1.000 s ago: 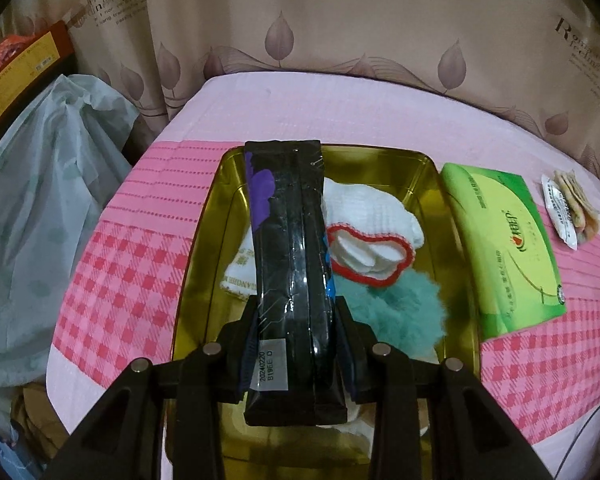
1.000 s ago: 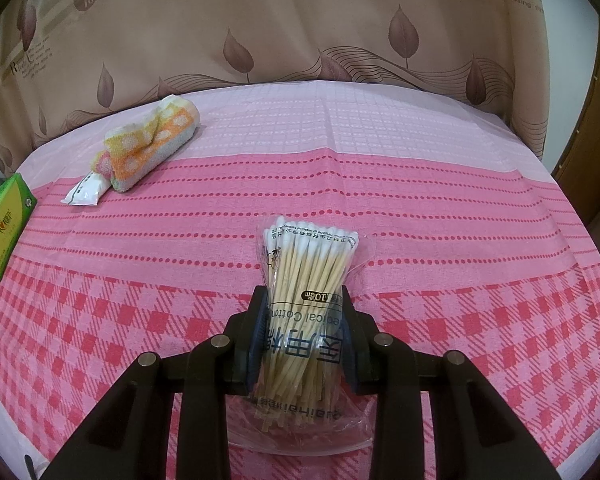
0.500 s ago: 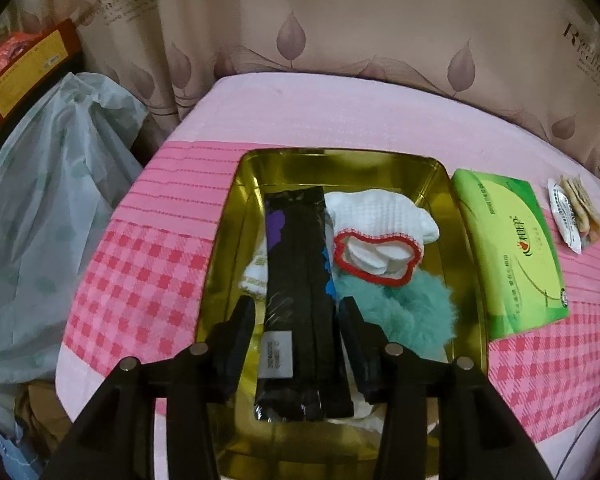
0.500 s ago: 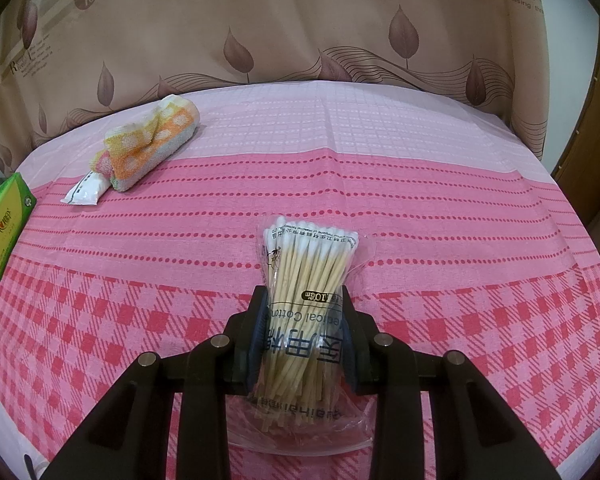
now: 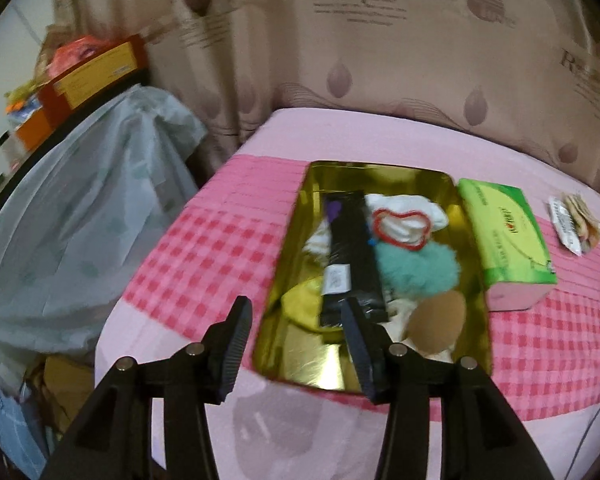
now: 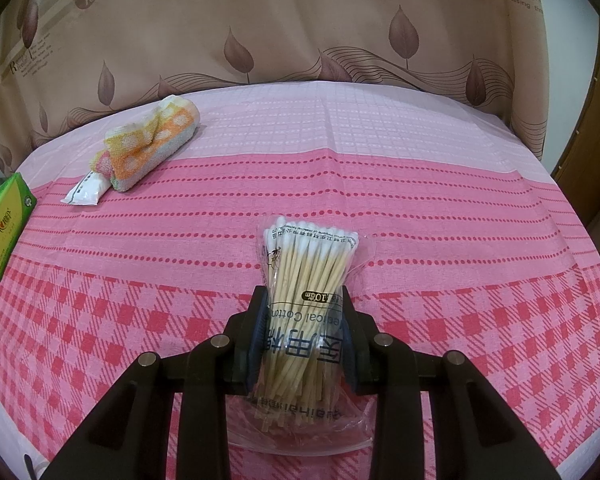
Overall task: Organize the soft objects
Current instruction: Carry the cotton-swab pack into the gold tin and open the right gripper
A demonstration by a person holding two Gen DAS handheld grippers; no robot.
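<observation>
Left gripper (image 5: 296,344) just spread, empty, at gold tray (image 5: 288,248) near edge; right gripper (image 6: 304,336) pinching swab packet (image 6: 306,288)

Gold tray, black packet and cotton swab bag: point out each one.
Gold tray (image 5: 384,168): left wrist view, on its far rim.
Black packet (image 5: 354,248): left wrist view, middle of its top face.
Cotton swab bag (image 6: 306,272): right wrist view, on the sticks above the label.

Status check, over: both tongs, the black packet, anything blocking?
Left tongs just opened, empty. Black packet lies in gold tin. Right tongs shut on cotton swab bag. Nothing blocking.
</observation>
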